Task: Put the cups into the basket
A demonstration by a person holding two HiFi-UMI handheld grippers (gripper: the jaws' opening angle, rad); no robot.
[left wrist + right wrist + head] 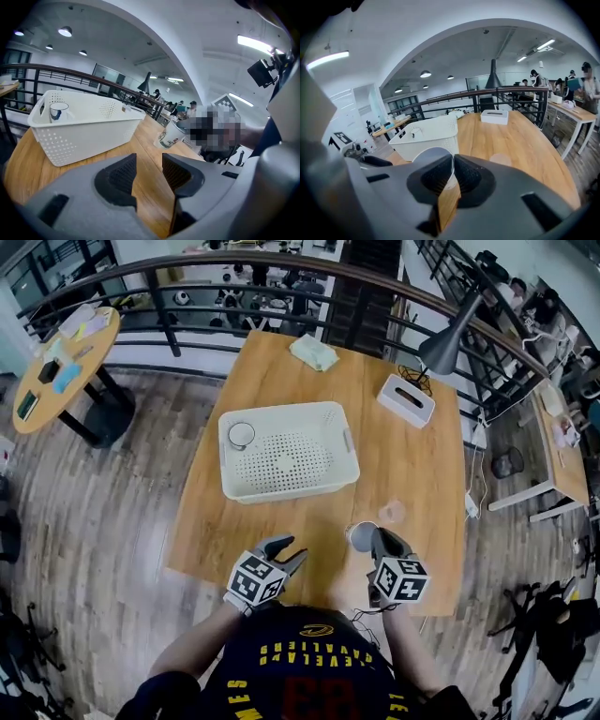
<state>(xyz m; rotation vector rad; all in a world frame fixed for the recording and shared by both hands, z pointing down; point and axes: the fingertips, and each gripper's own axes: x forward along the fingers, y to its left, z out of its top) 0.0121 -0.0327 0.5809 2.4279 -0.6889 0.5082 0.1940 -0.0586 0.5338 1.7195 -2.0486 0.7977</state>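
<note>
right fingers (469,177) pinch the cup (426,154) wall between them; left fingers (119,177) spread, empty.

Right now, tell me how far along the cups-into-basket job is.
Done: one cup sits in the basket. In hand: the right gripper is clamped on a second cup; the left gripper is open, empty. Left: basket that cup; a faint translucent thing on the table may be another.

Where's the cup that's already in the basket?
Head view: the white cup sits in the far-left corner of the basket, mid-table; the right gripper pinches a second cup near the table's front edge.
</note>
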